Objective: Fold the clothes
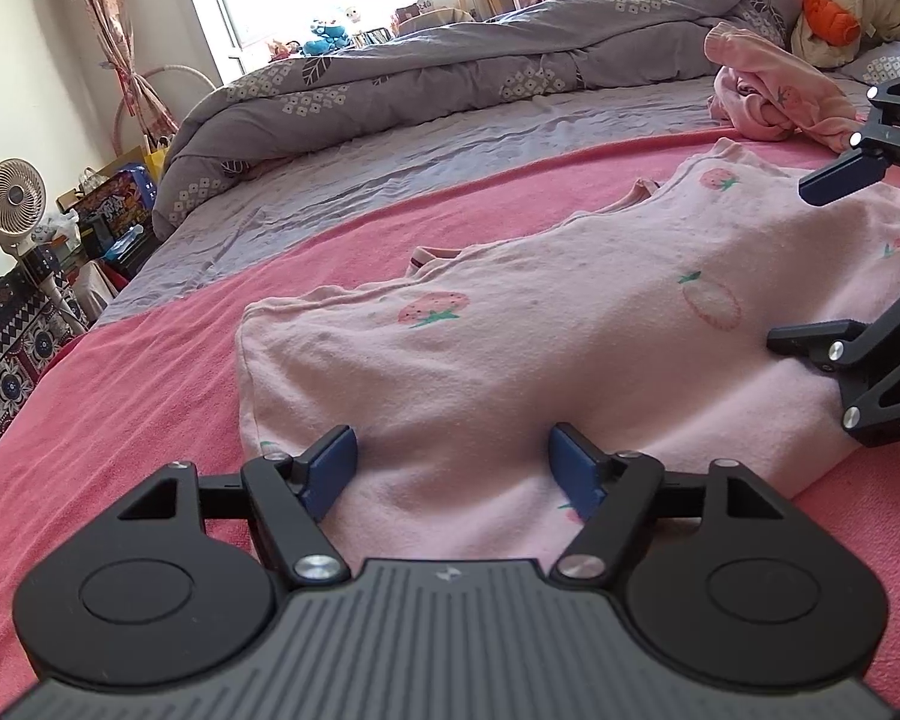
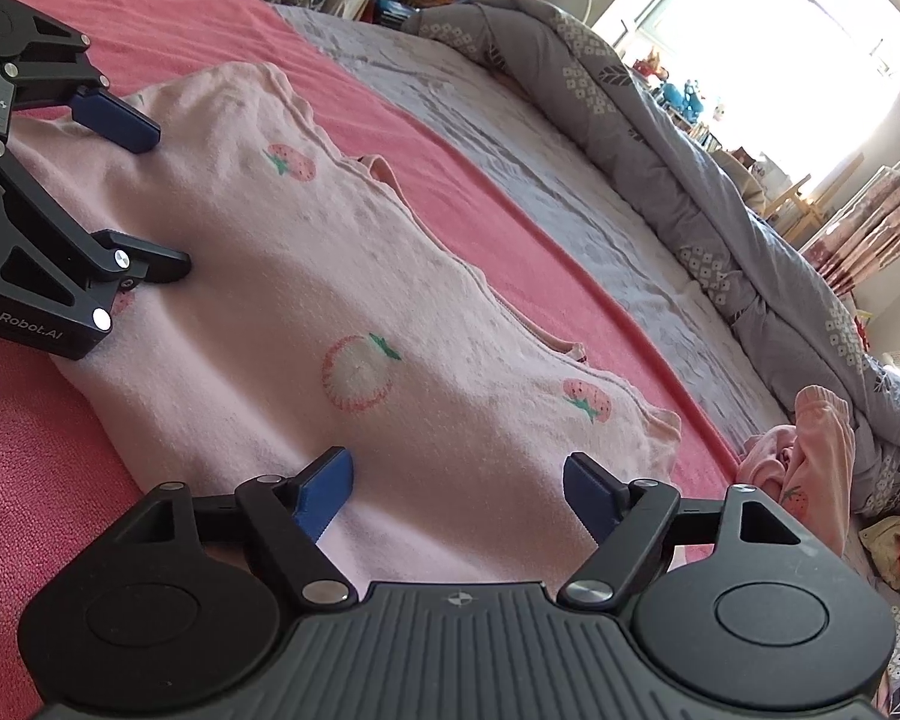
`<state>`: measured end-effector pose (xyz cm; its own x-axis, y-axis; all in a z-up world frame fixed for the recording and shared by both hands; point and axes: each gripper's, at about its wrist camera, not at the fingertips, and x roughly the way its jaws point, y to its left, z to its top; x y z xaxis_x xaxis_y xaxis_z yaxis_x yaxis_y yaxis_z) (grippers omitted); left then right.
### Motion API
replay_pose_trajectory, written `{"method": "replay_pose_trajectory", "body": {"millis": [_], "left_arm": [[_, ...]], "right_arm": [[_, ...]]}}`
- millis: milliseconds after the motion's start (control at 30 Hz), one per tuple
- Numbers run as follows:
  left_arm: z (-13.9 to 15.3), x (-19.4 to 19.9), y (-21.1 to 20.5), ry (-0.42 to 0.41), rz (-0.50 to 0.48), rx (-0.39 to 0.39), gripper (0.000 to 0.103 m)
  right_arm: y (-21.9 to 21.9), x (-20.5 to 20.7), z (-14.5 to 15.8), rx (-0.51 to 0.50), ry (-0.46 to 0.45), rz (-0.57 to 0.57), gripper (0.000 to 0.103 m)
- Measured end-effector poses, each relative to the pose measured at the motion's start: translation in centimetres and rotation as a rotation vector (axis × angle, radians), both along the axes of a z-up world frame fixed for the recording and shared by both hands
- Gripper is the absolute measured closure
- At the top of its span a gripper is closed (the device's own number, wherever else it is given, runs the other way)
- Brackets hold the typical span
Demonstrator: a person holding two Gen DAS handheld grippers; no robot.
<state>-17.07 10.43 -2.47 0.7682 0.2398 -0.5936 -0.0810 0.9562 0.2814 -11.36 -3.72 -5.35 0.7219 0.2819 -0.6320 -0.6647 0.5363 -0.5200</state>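
Right now the pale pink cotton garment with strawberry prints (image 1: 570,324) lies partly folded on the pink terry blanket (image 1: 150,372) over the bed, w/ both grippers at its near edge. Left gripper (image 1: 453,468) and right gripper (image 2: 459,492) have jaws spread wide, fabric bulging between the pads but prob. not pinched, though the fisheye makes contact hard to judge. To fold cleanly, close both on the hem evenly, lift together, and carry it across w/o dragging; the crumpled pink clothes (image 1: 768,90) wait well apart.
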Motion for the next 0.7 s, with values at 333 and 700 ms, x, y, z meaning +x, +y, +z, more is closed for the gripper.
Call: {"method": "replay_pose_trajectory", "body": {"millis": [333,700], "left_arm": [[-0.1,-0.1,0.0,-0.011,0.006,-0.002,0.027],[-0.2,-0.2,0.0,-0.020,0.011,-0.002,0.026]], "right_arm": [[0.8,-0.4,-0.4,-0.043,-0.039,-0.010,0.025],[1.6,-1.0,-1.0,-0.089,-0.102,-0.009,0.025]]}}
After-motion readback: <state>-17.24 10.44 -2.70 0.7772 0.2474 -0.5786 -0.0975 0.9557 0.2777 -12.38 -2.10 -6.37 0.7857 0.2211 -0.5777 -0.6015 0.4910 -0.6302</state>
